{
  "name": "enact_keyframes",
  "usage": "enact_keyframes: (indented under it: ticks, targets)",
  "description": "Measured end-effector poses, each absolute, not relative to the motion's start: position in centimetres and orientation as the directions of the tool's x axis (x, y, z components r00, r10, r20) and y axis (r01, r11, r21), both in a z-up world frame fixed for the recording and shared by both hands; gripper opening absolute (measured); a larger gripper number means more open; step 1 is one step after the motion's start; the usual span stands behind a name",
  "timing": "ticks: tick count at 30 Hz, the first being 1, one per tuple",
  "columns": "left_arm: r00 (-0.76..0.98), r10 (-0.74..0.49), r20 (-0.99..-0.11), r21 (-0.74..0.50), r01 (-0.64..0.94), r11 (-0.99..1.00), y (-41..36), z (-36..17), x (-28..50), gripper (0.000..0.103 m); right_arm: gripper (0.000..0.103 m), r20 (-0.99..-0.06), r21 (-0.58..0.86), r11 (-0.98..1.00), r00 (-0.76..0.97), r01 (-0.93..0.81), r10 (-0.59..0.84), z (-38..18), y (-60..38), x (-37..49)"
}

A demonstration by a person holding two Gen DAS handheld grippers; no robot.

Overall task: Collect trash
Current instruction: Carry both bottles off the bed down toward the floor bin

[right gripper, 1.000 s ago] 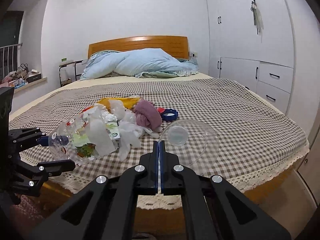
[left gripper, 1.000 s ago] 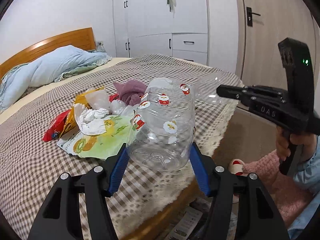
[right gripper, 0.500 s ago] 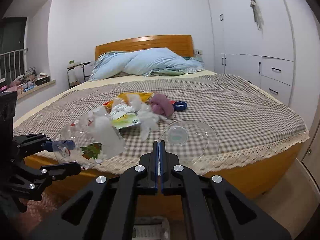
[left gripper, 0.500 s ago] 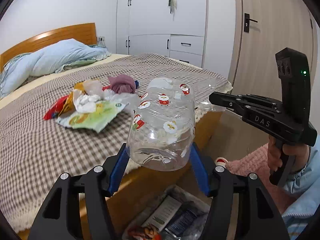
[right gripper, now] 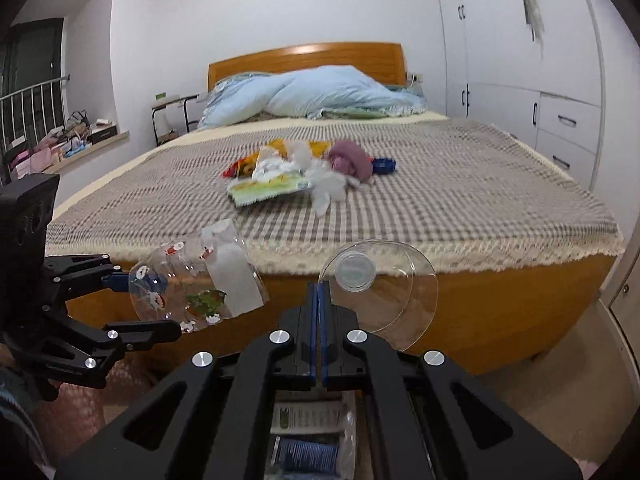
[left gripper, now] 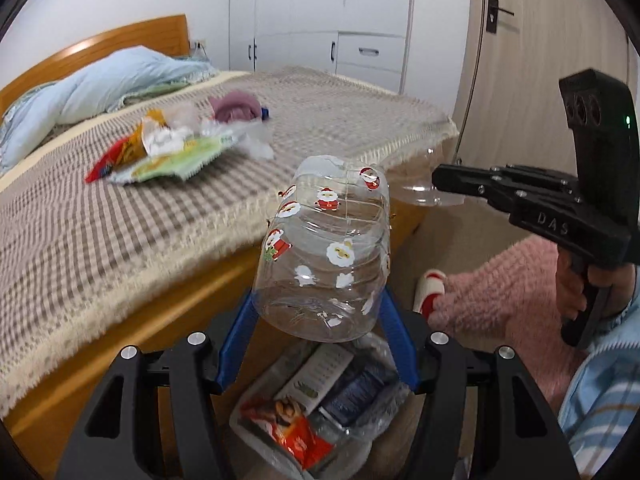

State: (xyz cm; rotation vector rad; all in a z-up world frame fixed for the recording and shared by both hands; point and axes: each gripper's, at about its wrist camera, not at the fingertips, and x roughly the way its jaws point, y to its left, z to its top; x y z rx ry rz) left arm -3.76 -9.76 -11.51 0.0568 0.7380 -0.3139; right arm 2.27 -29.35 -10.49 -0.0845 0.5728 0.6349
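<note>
My left gripper (left gripper: pixel 318 312) is shut on a clear plastic jar (left gripper: pixel 326 248) with Santa stickers, held in the air off the foot of the bed. That jar (right gripper: pixel 192 284) shows at the left of the right wrist view. My right gripper (right gripper: pixel 319 292) is shut on the rim of a clear round plastic lid (right gripper: pixel 380 284). In the left wrist view the lid (left gripper: pixel 424 188) sticks out from the right gripper's tip. Below both grippers on the floor sits a clear trash bag (left gripper: pixel 312 404) with wrappers inside. More trash (right gripper: pixel 280 176) lies piled on the checked bedspread.
The wooden bed frame (right gripper: pixel 480 312) stands close ahead. A purple cloth (right gripper: pixel 348 158) and a blue ring (right gripper: pixel 384 166) lie beside the pile. A blue duvet (right gripper: pixel 320 94) is at the headboard. White wardrobes (right gripper: pixel 532 80) line the right wall. A pink slipper (left gripper: pixel 430 288) and a pink sleeve are at the right.
Both grippers have drawn back from over the bed and sunk a little, carrying the jar and the lid. The trash bag on the floor has come into view beneath them.
</note>
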Motion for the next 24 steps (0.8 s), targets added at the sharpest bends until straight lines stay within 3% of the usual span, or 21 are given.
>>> enact_keyframes:
  ticks: [24]
  targets:
    - [0.441,-0.259,-0.86,-0.099,0.353,0.93,-11.5,-22.9,-3.3,0.059,0.001,-0.742,0.197,0.785,0.434,-0.588,0.511,-18.7,-27.7,2.2]
